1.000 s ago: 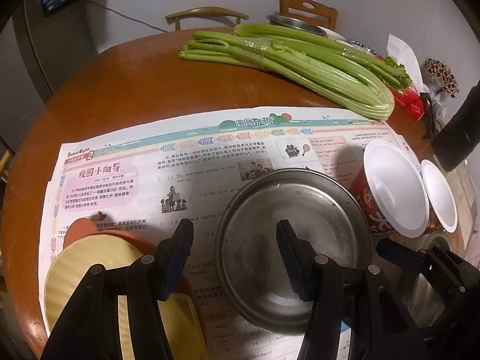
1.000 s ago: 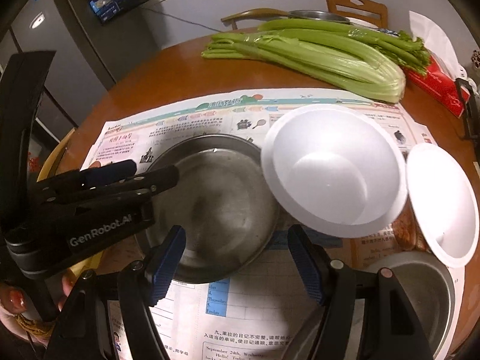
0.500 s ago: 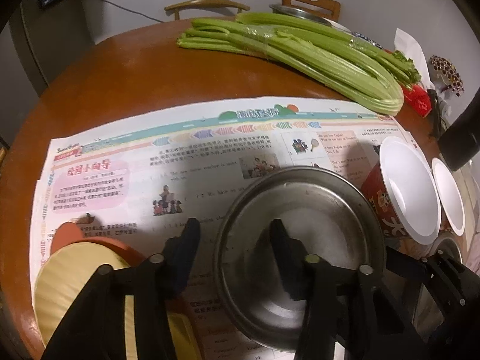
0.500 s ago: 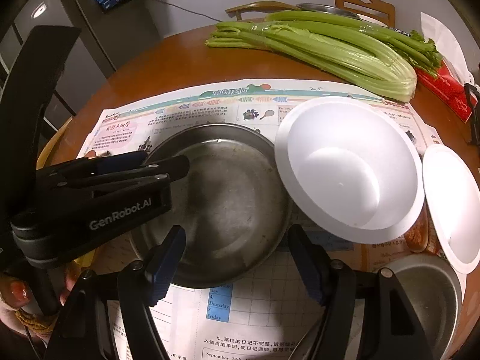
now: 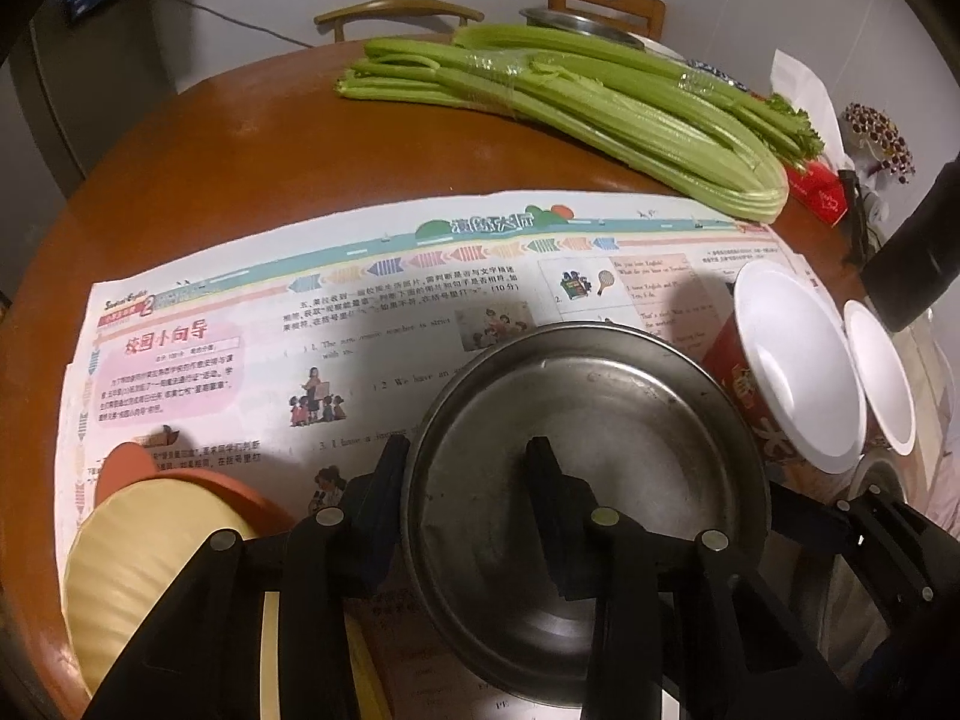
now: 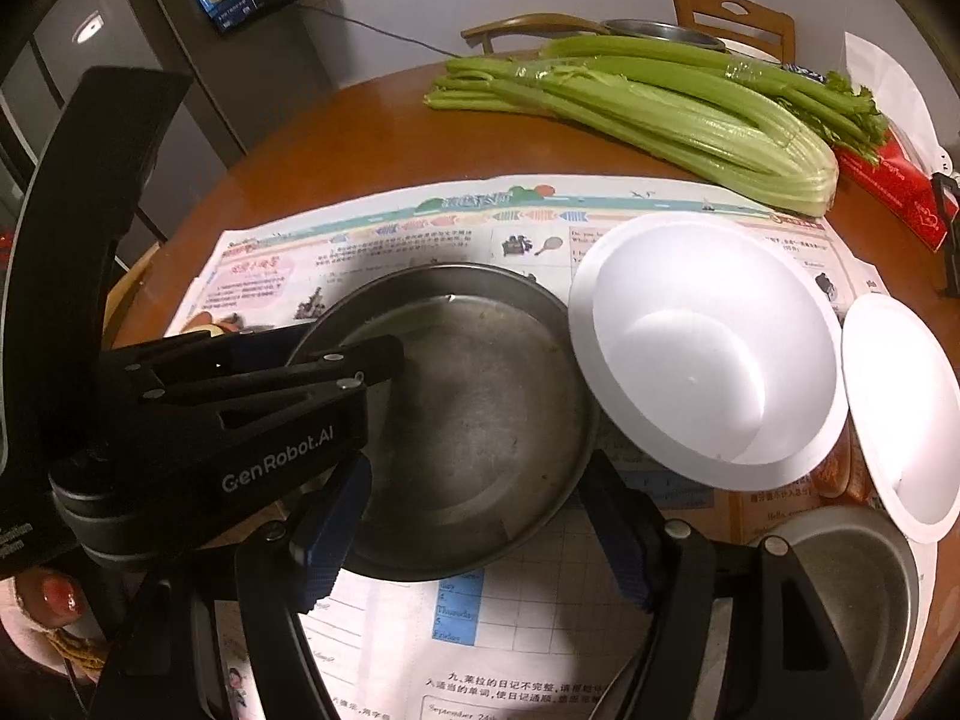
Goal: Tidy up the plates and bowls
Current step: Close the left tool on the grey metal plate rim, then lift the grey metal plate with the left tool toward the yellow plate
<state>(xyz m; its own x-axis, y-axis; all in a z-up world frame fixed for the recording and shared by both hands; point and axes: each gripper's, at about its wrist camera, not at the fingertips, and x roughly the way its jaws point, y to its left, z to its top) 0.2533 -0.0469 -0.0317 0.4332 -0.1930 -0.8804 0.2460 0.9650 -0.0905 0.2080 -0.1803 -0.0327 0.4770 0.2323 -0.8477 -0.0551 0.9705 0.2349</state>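
Lying at the left edge of the newspaper [image 5: 252, 324] that covers the near part of the round table [image 5: 198, 180], an orange plate [image 5: 240, 489] holds a pale yellow plate [image 5: 150, 546]. Next, near the middle of the paper, sits an empty steel plate [image 5: 630, 420]. The left gripper [image 5: 474, 468] straddles that plate's left rim, one finger outside, one inside, its jaws closing without yet pressing it. The right gripper [image 6: 480, 516] hovers over the plate's near rim, jaws apart and opening, touching nothing. Toward the paper's right edge two empty white bowls [image 6: 708, 348] [image 6: 906, 414] stand side by side. A steel bowl [image 6: 852, 594] sits at the near right corner; its contents are unclear. Celery [image 6: 660, 114] lies along the far edge.
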